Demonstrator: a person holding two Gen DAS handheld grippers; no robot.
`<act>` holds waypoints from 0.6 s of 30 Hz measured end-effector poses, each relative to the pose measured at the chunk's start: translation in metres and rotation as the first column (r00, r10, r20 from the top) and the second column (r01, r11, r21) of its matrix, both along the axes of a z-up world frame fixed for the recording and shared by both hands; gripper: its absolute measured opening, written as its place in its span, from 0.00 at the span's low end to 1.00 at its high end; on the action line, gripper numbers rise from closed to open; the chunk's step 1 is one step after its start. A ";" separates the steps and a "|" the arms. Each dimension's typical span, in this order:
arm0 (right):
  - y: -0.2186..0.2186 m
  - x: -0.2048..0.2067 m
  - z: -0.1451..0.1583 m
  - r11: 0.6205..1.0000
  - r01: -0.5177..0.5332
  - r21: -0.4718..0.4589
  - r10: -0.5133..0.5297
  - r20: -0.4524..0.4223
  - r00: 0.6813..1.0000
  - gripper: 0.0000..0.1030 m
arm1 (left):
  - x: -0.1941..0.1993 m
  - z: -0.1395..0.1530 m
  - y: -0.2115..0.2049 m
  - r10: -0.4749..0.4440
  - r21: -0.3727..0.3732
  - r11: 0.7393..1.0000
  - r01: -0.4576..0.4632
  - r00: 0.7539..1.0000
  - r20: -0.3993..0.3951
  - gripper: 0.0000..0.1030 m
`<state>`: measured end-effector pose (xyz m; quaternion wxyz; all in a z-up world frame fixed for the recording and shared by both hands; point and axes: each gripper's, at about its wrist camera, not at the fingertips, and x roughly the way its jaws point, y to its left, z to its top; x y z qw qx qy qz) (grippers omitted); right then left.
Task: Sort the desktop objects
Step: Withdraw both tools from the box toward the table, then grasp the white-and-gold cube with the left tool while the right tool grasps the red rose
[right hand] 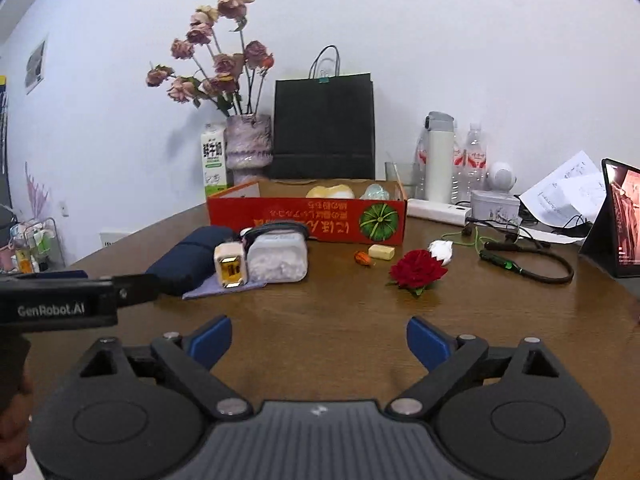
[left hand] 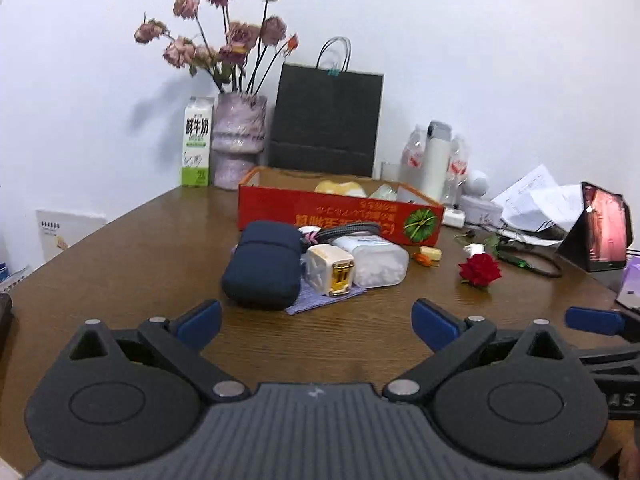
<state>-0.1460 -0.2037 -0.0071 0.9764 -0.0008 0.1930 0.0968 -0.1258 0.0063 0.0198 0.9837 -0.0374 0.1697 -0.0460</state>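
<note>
A navy pouch [left hand: 262, 266], a white-and-gold charger [left hand: 330, 270] and a clear box of white pellets [left hand: 378, 264] sit together on the brown table, in front of an open red cardboard box [left hand: 340, 220]. A red rose [left hand: 480, 270] lies to their right. My left gripper [left hand: 316, 320] is open and empty, just short of the pouch. My right gripper [right hand: 318, 340] is open and empty, short of the rose [right hand: 416, 272]. The pouch [right hand: 188, 260], charger [right hand: 230, 266], pellet box [right hand: 278, 258] and red box [right hand: 308, 220] also show in the right wrist view.
A vase of dried flowers [right hand: 248, 148], a milk carton [right hand: 212, 164] and a black paper bag [right hand: 324, 124] stand at the back. Bottles [right hand: 440, 156], papers, a tablet [right hand: 622, 220] and cables [right hand: 528, 264] crowd the right side. A yellow eraser [right hand: 382, 252] lies by the red box.
</note>
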 end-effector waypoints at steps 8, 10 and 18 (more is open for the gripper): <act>0.000 -0.001 -0.002 1.000 0.019 -0.023 -0.019 0.013 1.000 0.92 | -0.010 -0.003 -0.001 0.010 0.018 1.000 -0.010 1.000 0.017 1.00; -0.003 0.001 -0.003 1.000 0.020 -0.013 -0.020 0.002 1.000 0.92 | -0.007 -0.005 0.000 0.012 0.020 1.000 -0.012 1.000 0.004 1.00; -0.026 0.045 0.010 0.999 0.050 0.003 -0.049 -0.104 0.993 0.89 | 0.050 0.000 -0.005 -0.064 0.039 0.997 0.066 0.996 -0.055 0.98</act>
